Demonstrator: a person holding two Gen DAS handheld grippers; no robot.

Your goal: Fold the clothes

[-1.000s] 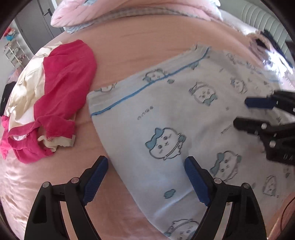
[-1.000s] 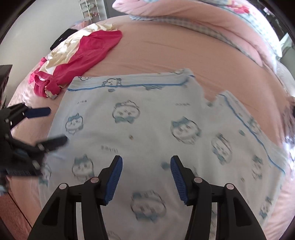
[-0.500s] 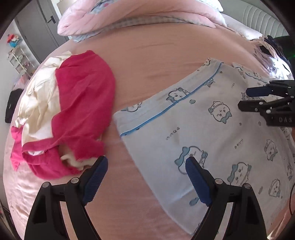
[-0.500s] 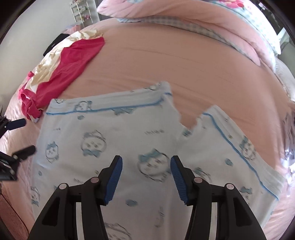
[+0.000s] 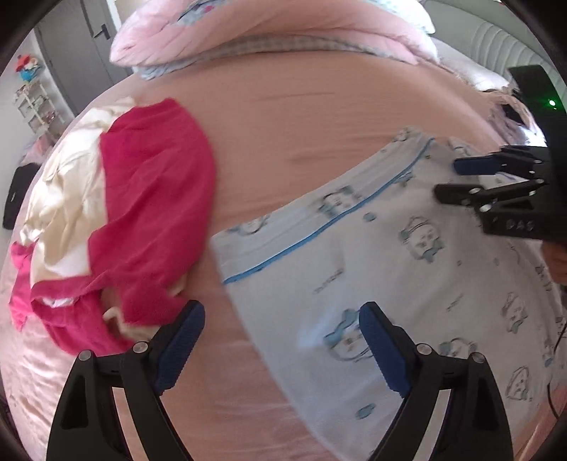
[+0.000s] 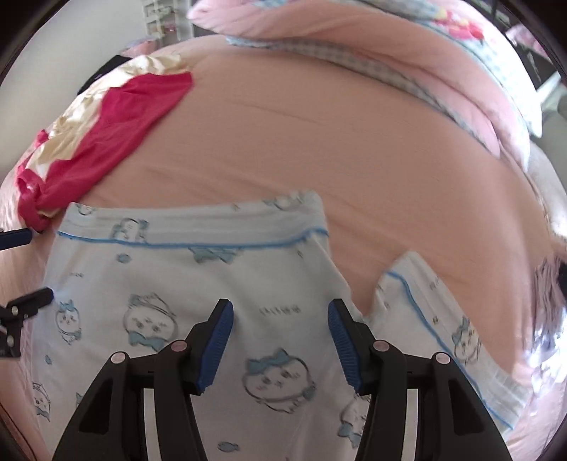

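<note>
Pale blue pyjama trousers [image 6: 198,283] lie flat on the pink bed sheet [image 6: 283,149], two legs pointing away from the cameras, each ending in a cuff with a darker blue piped line. Fabric looks thin and smooth, printed with small cartoon faces wearing bows.

Right gripper [image 6: 280,340]: jaws stand apart, nothing between the blue ribbed pads; it hangs above the left leg close to the split between the two legs, not touching the cloth as far as can be told.

Left gripper [image 5: 281,349]: jaws wide, empty. It straddles the outer edge of the trousers; one pad sits over bare sheet, the other over printed cloth. Contact cannot be told.

In the left wrist view the right gripper [image 5: 457,179] shows at the right edge, over the cuff area.

Beside the trousers, toward the left, a crumpled heap: a magenta garment [image 5: 152,212] over a glossy cream one [image 5: 60,198]. A pink quilt [image 5: 269,32] is bunched at the far end of the bed.
</note>
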